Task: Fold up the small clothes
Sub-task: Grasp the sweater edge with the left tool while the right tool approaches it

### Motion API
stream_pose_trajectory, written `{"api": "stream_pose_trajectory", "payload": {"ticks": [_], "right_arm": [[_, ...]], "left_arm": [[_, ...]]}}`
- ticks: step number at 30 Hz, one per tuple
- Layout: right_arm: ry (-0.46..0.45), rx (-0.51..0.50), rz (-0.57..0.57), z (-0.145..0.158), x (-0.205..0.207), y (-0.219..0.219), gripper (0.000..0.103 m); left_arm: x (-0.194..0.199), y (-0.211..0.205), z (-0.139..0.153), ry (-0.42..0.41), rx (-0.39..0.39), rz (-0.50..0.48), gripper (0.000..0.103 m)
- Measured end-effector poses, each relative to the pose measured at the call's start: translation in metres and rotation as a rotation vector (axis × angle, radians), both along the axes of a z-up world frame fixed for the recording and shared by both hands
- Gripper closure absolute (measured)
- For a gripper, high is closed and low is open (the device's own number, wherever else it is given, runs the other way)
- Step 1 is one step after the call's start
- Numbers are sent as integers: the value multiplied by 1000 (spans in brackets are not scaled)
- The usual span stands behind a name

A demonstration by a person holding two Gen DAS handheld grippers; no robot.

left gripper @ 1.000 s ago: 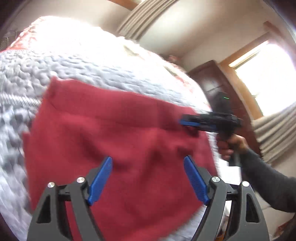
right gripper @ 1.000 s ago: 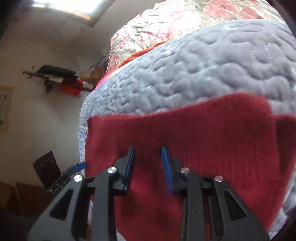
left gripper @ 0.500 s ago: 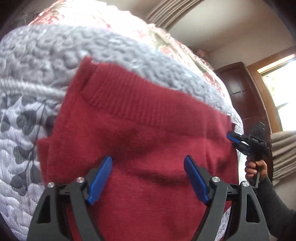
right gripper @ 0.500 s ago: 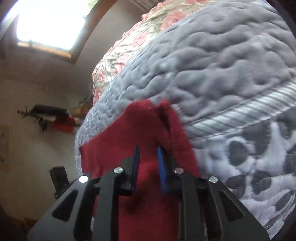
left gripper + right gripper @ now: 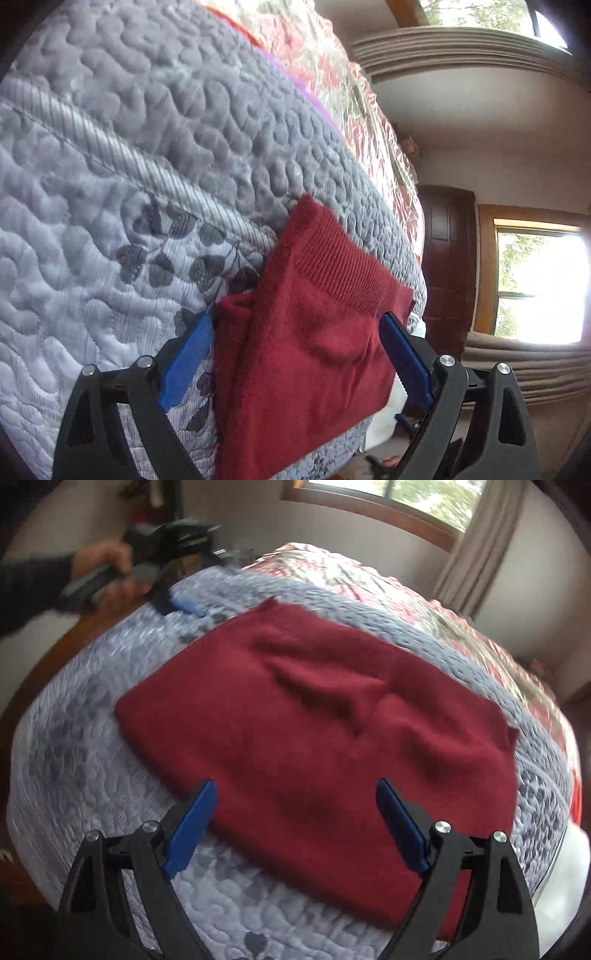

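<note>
While the red knit (image 5: 314,720) lay doubled on the grey quilt (image 5: 92,738), near the bed's edge, both tools hung released over it, jaws spread wide and gripping nothing. The right gripper (image 5: 295,823) hovered just above the near edge of the cloth. The left gripper (image 5: 295,354) looked down on the ribbed hem (image 5: 343,266), and from the right-hand camera that same tool showed at the far corner in the person's hand (image 5: 107,572), blurred.

For the next fold, I'd say each jaw wanted a corner of one short edge, pinching both layers together, then a low, level carry across so the wool didn't drag or bunch. That ridge in the middle looked worth smoothing flat first.

Against a second ago, plenty had changed: the right tool had been closing on the edge and then pinched a peak of cloth, and now it was let go. The sweater, spread wide then, showed narrower and layered. The left stayed wide open throughout.
</note>
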State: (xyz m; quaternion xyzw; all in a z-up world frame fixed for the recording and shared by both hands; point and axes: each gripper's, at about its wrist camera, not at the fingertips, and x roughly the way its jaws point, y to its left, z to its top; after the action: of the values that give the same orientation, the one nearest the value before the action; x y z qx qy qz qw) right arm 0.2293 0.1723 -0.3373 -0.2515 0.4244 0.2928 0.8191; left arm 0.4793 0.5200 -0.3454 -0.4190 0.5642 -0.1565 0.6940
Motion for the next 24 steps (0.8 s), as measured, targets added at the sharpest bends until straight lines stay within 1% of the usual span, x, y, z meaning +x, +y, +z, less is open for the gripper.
{"api": "stream_pose_trajectory", "payload": {"ticks": [1, 3, 4, 5, 6, 7, 9, 12, 15, 16, 18, 19, 20, 22, 23, 24], "right_arm": [[-30, -43, 51, -11, -18, 21, 16], [-105, -112, 135, -30, -45, 55, 16], [-143, -158, 179, -42, -57, 70, 16], [-189, -210, 211, -53, -65, 84, 16], [-244, -264, 228, -64, -70, 97, 16], [-279, -300, 238, -72, -72, 107, 16], [-321, -341, 237, -87, -70, 121, 16], [-385, -378, 239, -99, -64, 140, 16], [-428, -393, 230, -100, -53, 163, 17], [-443, -396, 223, -98, -48, 170, 19], [-448, -392, 199, -93, -33, 186, 22], [-441, -390, 187, -91, -26, 191, 22], [-430, -395, 181, -92, -21, 197, 22], [-417, -410, 183, -100, -16, 204, 22], [-408, -412, 185, -102, -14, 205, 24], [-383, -400, 186, -103, -11, 205, 34]], "left_arm": [[0, -6, -10, 33, -5, -21, 11], [-1, -14, -25, 83, 46, -52, 11], [-1, -18, -31, 95, 52, -65, 11], [0, -23, -38, 104, 36, -74, 11], [0, -26, -41, 110, 25, -88, 11], [0, -30, -42, 107, 24, -110, 11], [2, -41, -44, 103, 13, -159, 11], [6, -55, -51, 115, 27, -208, 11], [14, -61, -56, 114, 14, -210, 11], [15, -62, -57, 108, 7, -205, 12], [17, -59, -57, 104, 7, -201, 17], [16, -55, -56, 106, 12, -200, 22], [14, -50, -58, 109, 14, -196, 27], [12, -39, -62, 119, 14, -182, 33], [12, -39, -63, 122, 22, -181, 37], [11, -38, -63, 126, 39, -184, 41]]}}
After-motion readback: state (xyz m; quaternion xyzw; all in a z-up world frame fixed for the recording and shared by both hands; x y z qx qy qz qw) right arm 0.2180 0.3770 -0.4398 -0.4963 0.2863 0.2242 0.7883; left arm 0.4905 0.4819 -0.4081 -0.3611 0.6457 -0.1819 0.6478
